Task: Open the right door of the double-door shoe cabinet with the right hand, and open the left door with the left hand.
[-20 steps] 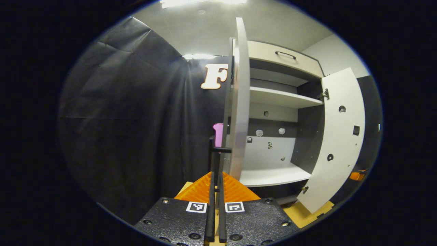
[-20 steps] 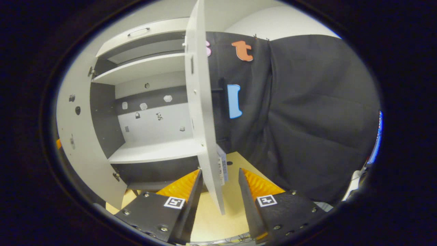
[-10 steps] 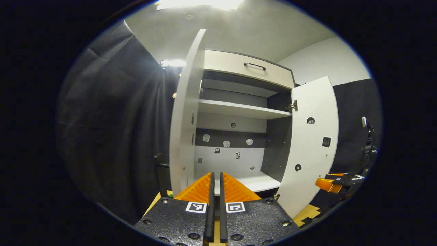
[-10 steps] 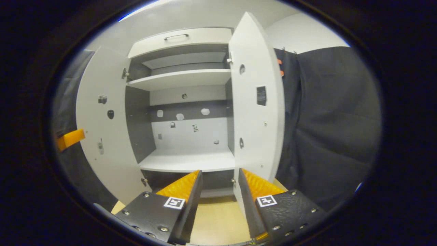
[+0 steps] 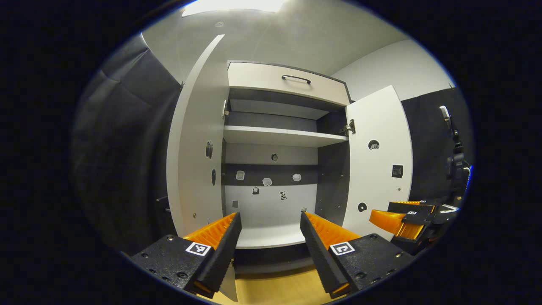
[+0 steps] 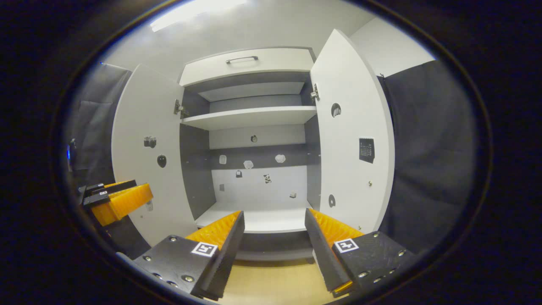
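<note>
Both doors (image 5: 194, 144) (image 6: 353, 135) swung wide, cabinet (image 6: 254, 169) exposed. We hold left gripper (image 5: 269, 250) and right gripper (image 6: 273, 250) wide apart, gripping nothing, clear of doors.

Shoe cabinet (image 6: 275, 254) on wooden floor (image 6: 271, 284)

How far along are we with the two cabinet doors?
Both look done: the left door and right door stand swung wide, baring the shelf. Nothing is in hand; the left tongs and right tongs are open and clear of the doors. Nothing seems left but pulling back.
</note>
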`<state>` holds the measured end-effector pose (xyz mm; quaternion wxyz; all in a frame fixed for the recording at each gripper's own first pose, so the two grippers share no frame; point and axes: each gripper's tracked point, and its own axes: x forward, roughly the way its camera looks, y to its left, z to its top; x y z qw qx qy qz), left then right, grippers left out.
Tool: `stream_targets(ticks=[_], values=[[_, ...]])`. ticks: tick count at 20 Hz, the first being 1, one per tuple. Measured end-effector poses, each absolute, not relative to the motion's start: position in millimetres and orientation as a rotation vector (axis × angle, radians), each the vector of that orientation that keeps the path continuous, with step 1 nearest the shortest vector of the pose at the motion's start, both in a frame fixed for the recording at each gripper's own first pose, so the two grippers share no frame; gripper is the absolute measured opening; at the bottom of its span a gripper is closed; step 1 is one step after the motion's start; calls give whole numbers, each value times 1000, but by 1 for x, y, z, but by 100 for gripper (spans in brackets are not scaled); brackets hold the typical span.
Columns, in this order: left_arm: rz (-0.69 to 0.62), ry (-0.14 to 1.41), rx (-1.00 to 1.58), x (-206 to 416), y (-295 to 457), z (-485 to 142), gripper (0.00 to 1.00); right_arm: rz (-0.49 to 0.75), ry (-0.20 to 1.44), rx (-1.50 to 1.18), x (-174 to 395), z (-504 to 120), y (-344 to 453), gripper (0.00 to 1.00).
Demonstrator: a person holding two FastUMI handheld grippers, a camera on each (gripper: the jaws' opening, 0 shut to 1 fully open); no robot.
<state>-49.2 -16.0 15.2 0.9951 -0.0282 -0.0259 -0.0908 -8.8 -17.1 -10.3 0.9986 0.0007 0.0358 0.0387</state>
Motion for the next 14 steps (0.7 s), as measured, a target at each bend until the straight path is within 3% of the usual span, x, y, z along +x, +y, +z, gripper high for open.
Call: stream_targets(ticks=[1, 2, 3, 4, 9, 14], values=[[-180, -52, -57, -48, -15, 15, 90, 78, 70, 1, -9, -9, -15, 77], [-171, -51, -57, -47, -14, 15, 91, 88, 64, -1, -10, -7, -13, 78], [-164, -52, -58, -46, -12, 15, 95, 89, 56, -3, -8, -6, -11, 92], [-165, -54, -59, -46, -13, 15, 98, 89, 51, -8, -9, -4, -10, 100], [-165, -52, -64, -43, -14, 14, 97, 98, 44, -20, -9, -3, -6, 96], [-173, -44, -65, -40, -15, 10, 97, 91, 46, -26, -9, -5, -6, 99]])
